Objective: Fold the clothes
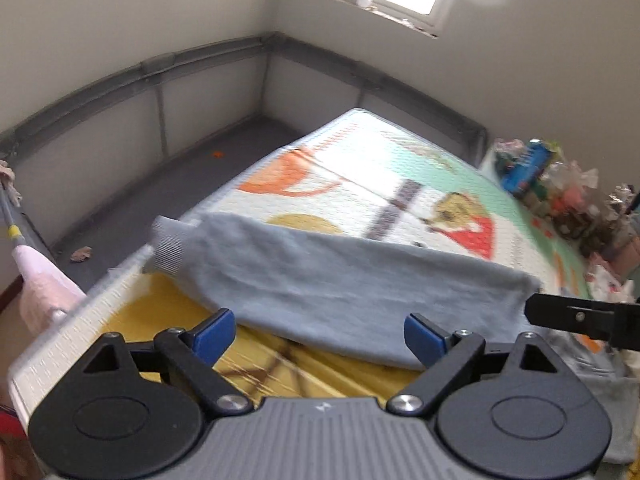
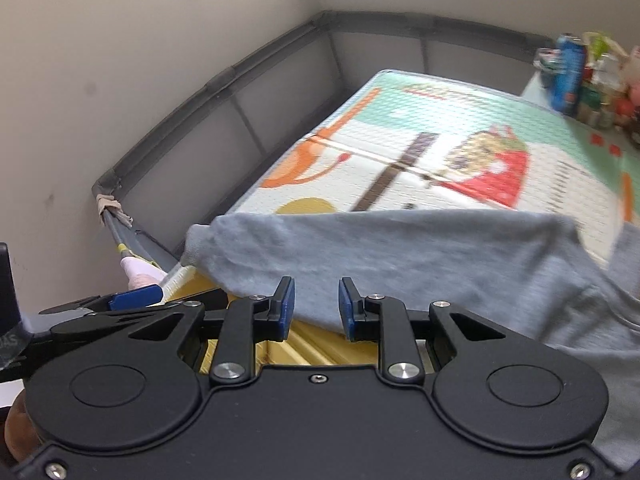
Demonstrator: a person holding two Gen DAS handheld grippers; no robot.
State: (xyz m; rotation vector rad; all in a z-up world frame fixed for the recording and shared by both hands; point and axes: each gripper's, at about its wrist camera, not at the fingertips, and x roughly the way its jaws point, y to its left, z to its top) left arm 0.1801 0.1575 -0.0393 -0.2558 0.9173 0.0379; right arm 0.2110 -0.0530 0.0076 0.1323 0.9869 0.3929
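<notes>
Left gripper [image 1: 318,334] spread wide; right gripper [image 2: 316,308] parted narrowly, both empty.

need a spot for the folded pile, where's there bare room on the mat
The far half of the play mat beyond the grey sleeve lies bare, up to the grey rail. The right edge is crowded with toys. The near yellow corner is mostly open.

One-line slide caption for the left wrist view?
Open left gripper poised at the near edge of a grey sweatshirt sleeve lying across a patterned play mat.
</notes>
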